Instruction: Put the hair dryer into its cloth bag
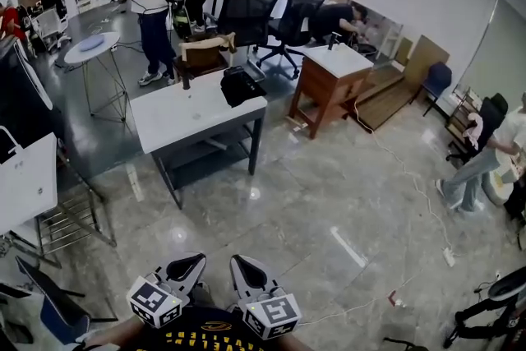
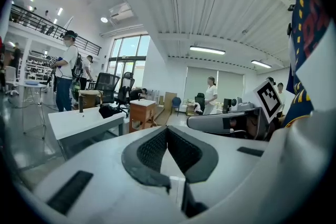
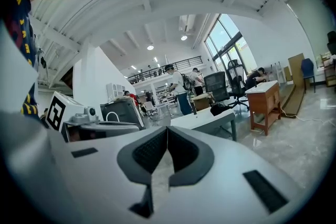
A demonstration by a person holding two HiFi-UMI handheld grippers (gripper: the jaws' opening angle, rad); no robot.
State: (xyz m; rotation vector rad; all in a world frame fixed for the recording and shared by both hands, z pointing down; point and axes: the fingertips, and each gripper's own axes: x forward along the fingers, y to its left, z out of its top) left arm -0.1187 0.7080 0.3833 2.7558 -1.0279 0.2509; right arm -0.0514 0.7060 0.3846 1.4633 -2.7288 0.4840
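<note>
head view: left tongs (image 1: 191, 263) and right tongs (image 1: 243, 263) closed, empty, parked at chest, probably pre-start since dark bundle (image 1: 241, 85) on surface (image 1: 177, 117) is well apart.

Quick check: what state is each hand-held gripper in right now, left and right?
Left hand-held gripper: closed, nothing between its jaws.
Right hand-held gripper: closed, nothing between its jaws.

I see the table (image 1: 177, 115) left of centre in the frame, a bag (image 1: 242, 85) on its right end, a desk (image 1: 327, 90) to its right, and chairs (image 1: 246, 12) behind.
</note>
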